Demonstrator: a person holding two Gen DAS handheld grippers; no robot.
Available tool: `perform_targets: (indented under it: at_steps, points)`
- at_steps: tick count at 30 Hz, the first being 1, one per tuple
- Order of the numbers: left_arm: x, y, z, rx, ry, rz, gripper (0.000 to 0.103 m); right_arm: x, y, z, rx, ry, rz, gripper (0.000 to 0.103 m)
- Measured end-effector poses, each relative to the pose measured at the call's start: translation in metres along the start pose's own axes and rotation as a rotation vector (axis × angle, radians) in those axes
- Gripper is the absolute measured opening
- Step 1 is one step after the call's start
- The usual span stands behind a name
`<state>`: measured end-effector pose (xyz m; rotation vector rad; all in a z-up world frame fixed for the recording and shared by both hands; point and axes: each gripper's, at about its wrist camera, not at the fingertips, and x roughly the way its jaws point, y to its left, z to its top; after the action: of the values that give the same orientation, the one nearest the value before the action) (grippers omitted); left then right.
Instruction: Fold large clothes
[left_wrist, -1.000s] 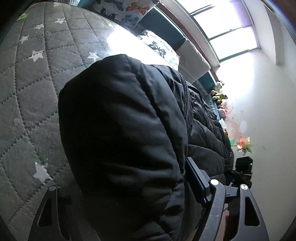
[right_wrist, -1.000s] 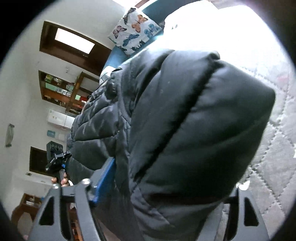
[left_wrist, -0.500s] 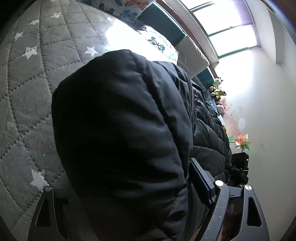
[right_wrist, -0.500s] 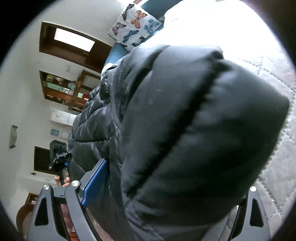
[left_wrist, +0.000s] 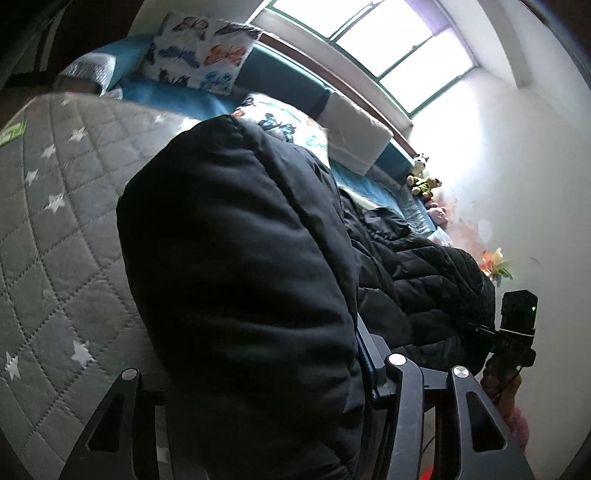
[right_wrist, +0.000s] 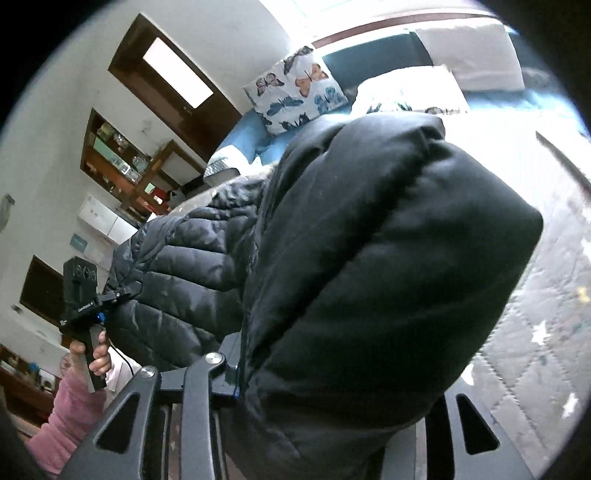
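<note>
A black puffer jacket (left_wrist: 240, 277) fills the left wrist view, a thick fold of it clamped between my left gripper's (left_wrist: 255, 384) jaws. The same jacket (right_wrist: 369, 258) fills the right wrist view, a fold clamped in my right gripper (right_wrist: 332, 380). The quilted body of the jacket hangs between the two grippers. The other hand-held gripper shows at the far right of the left view (left_wrist: 517, 325) and the far left of the right view (right_wrist: 83, 295). Both fingertips are mostly hidden by fabric.
A grey quilted star-print mattress (left_wrist: 55, 240) lies under the jacket. Butterfly pillows (left_wrist: 199, 55) and a blue bench sit under the window behind. A shelf unit (right_wrist: 122, 166) stands on the far wall. Soft toys (left_wrist: 421, 181) sit by the wall.
Both grippers have lifted and tilted back with the jacket folds still held; more of the pillows, window and room shows above the jacket.
</note>
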<state>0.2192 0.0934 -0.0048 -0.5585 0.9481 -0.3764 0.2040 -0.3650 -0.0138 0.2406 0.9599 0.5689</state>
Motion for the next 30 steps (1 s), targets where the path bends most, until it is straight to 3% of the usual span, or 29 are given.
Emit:
perform_targets:
  at_steps: [9, 18, 26, 30]
  points:
    - [0.028, -0.081, 0.016, 0.040, 0.015, -0.070, 0.055, -0.061, -0.005, 0.004, -0.012, -0.093, -0.095, 0.043]
    - [0.099, -0.179, 0.047, 0.078, 0.042, -0.121, 0.055, -0.112, -0.037, 0.008, -0.002, -0.182, -0.198, 0.043]
    - [0.171, -0.235, 0.061, 0.102, 0.080, -0.127, 0.055, -0.123, -0.076, 0.014, 0.042, -0.236, -0.232, 0.043]
    - [0.209, -0.242, 0.053, 0.091, 0.122, -0.113, 0.055, -0.113, -0.101, 0.009, 0.075, -0.230, -0.240, 0.043]
